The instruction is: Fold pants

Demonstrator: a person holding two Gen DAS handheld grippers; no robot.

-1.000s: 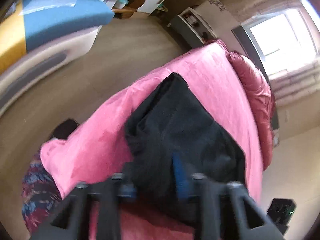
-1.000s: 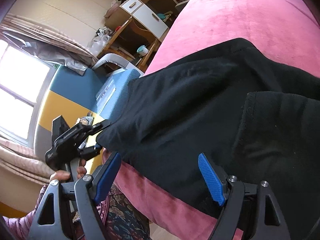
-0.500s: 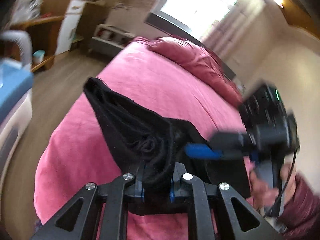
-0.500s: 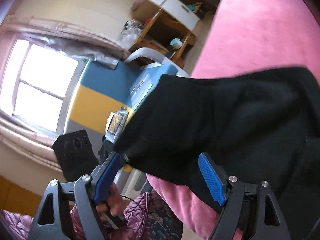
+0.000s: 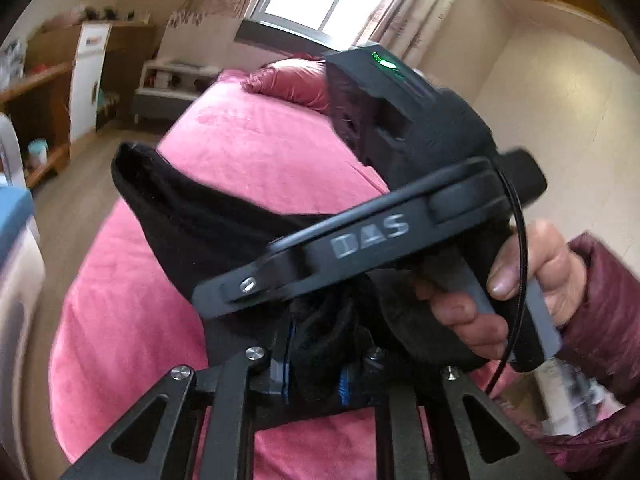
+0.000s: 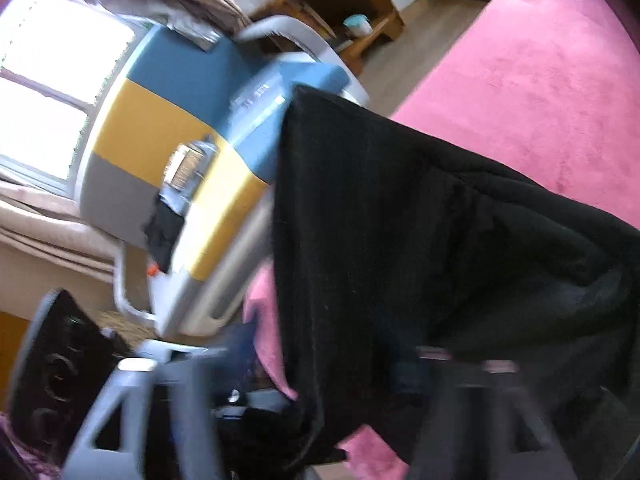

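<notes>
1. The room is a bedroom: a bed [image 5: 248, 148] under a pink cover fills the middle, a window sits behind it, wooden shelves line the left wall, and a blue, yellow and grey padded chair [image 6: 168, 128] stands beside the bed.
2. The black pants [image 5: 208, 216] lie partly on the pink cover, with their near end gathered up off it at the foot of the bed.
3. A second ago the left tongs [image 5: 314, 372] were only reaching the near edge of the cloth; now they are clamped on a thick bunch of it, and the far corner stands up in a peak.
4. A second ago the right tongs [image 6: 328, 364] stood wide apart over the cloth's edge. Their jaws have just been closing, with black fabric between them. Whether the pads press on it I cannot tell, because that view is smeared by motion.
5. The right tongs' body now crosses close in front of the left camera, where a second ago only its tip showed at the frame's corner.
6. My reading: both ends of one edge are being gathered, so a lift or carry-over for the fold looks to be starting.
7. Hidden or unclear: the right tongs' tips are blocked in the left view by their own body and the hand [image 5: 516, 284]; the waistband and legs cannot be told apart; the pants' near end runs out of frame.
</notes>
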